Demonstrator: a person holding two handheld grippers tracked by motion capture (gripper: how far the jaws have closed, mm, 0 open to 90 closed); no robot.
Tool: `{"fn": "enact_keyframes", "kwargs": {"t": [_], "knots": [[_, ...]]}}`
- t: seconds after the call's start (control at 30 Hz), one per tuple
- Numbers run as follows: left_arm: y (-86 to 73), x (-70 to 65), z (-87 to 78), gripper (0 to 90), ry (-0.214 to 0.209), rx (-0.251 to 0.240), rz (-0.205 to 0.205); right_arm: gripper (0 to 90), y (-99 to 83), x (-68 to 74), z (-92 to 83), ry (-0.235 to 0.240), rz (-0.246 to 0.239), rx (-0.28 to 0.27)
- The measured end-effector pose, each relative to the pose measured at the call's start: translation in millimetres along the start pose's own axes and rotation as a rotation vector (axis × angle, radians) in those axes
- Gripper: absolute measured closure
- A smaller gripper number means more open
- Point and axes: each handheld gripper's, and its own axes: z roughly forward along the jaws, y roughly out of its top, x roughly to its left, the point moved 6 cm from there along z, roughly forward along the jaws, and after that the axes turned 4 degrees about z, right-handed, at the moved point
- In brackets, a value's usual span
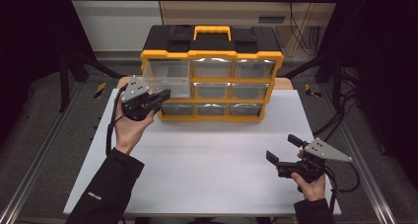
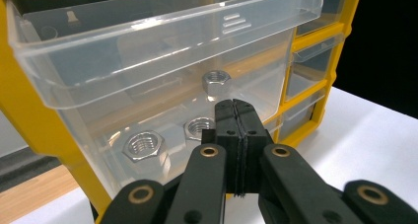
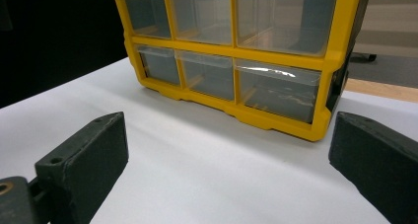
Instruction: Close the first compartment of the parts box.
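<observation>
Drawer [image 2: 162, 51] stood pulled out at twelve o'clock from the left gripper's [image 2: 233, 108] shut, empty fingers; right gripper [image 1: 281, 152] gaped wide.

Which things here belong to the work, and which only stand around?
In use:
- left gripper, shut, at the pulled-out drawer
- nuts in that drawer
- cabinet

Idle:
- right gripper, jaws open, over the table
- closed drawers
</observation>
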Motion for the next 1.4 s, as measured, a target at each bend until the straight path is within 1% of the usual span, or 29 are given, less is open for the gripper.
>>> {"fn": "enact_keyframes", "kwargs": {"t": [0.17,0.2,0.3,0.37,0.4,0.43,0.57,0.67,0.7,0.73,0.77,0.8,0.83,0.87,0.9,0.93,0.97,1.0,1.03,1.1,1.2,1.3,1.4], "knots": [[1.1,2.8,4.0,89.1,0.006,0.003,0.002,2.1,-0.3,-0.7,-0.7,-0.003,0.000,0.003],[1.5,3.6,4.9,89.1,0.009,0.005,0.009,2.1,-0.3,-1.0,-0.5,-0.004,-0.003,0.003],[2.9,5.8,7.6,89.1,0.015,0.012,0.013,2.1,-0.3,-0.2,0.0,-0.002,0.000,0.001],[4.8,9.6,9.3,89.1,0.038,0.007,0.030,2.1,-0.4,-0.1,0.1,-0.002,0.000,0.001],[4.5,8.1,10.0,89.1,0.022,0.016,0.012,2.1,-0.3,-0.2,0.0,-0.002,0.000,0.001],[5.5,10.2,11.2,89.1,0.028,0.011,0.027,2.1,-0.2,-0.3,-0.1,-0.002,0.000,0.000],[6.7,13.8,15.1,89.1,0.034,0.014,0.025,2.1,-0.3,-0.4,-0.2,-0.002,0.000,0.000],[7.6,16.0,17.7,89.1,0.041,0.021,0.032,2.1,-0.3,-0.5,-0.1,-0.003,0.000,0.000],[7.7,17.0,18.5,89.1,0.050,0.026,0.031,2.1,-0.3,-0.5,0.0,-0.003,0.000,0.000],[8.2,17.9,19.5,89.1,0.050,0.026,0.038,2.1,-0.4,-0.5,0.1,-0.003,-0.001,0.001],[8.0,17.5,20.4,89.1,0.043,0.031,0.030,2.1,-0.4,-0.5,0.1,-0.003,0.000,0.001],[8.7,18.7,21.5,89.1,0.048,0.026,0.033,2.1,-0.4,-0.5,0.1,-0.002,0.000,0.001],[8.4,19.2,22.3,89.1,0.046,0.032,0.030,2.1,-0.4,-0.5,0.1,-0.003,-0.001,0.001],[9.2,21.1,23.5,89.1,0.060,0.029,0.032,2.1,-0.4,-0.6,0.1,-0.003,-0.001,0.001],[9.5,21.9,24.3,89.1,0.061,0.032,0.035,2.1,-0.4,-0.6,0.1,-0.003,0.000,0.000],[9.9,21.3,25.6,89.1,0.054,0.031,0.030,2.1,-0.4,-0.7,0.0,-0.004,0.000,0.001],[9.6,21.7,26.5,89.1,0.054,0.037,0.028,2.1,-0.4,-0.6,0.2,-0.002,0.000,-0.002],[10.5,22.8,27.9,89.1,0.058,0.030,0.030,2.1,-0.4,-0.6,0.3,-0.002,0.001,-0.001],[10.2,23.1,28.5,89.1,0.057,0.039,0.024,2.1,-0.4,-0.6,0.3,-0.002,0.000,-0.001],[10.8,24.8,30.6,89.1,0.061,0.040,0.031,2.1,-0.4,-0.6,0.3,-0.002,0.000,-0.001],[11.2,26.0,33.1,89.2,0.069,0.038,0.028,2.1,-0.3,-0.7,0.2,-0.002,0.001,-0.002],[11.5,27.3,35.0,89.1,0.075,0.037,0.037,2.1,-0.3,-0.7,0.3,-0.002,0.000,-0.002],[12.1,28.9,36.8,89.2,0.076,0.039,0.037,2.1,-0.4,-0.5,0.5,-0.001,0.001,-0.001]]}}
